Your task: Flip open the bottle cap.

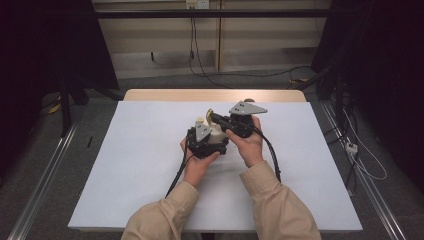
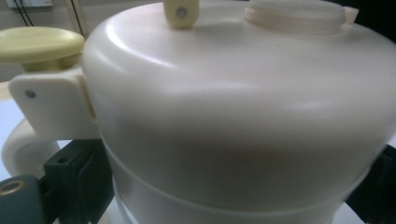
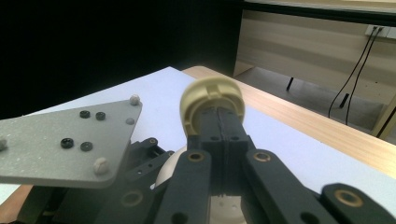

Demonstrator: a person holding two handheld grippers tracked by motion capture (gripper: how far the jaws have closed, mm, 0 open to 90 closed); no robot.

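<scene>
A: While both hands sit mid-table, what's the left gripper [image 1: 209, 134] on?
B: Clamped round the white plastic kettle [image 2: 243, 116], jaws on either side of its body. Kettle's at the middle of the white table [image 1: 150, 160].
A: Right gripper [image 3: 215, 112]?
B: Jaws fully together, pinching the yellow cap [image 3: 212, 100], just above the kettle, far-right of the left gripper.
A: Kettle's opening?
B: Threaded neck [image 2: 296, 14] uncovered on top.
</scene>
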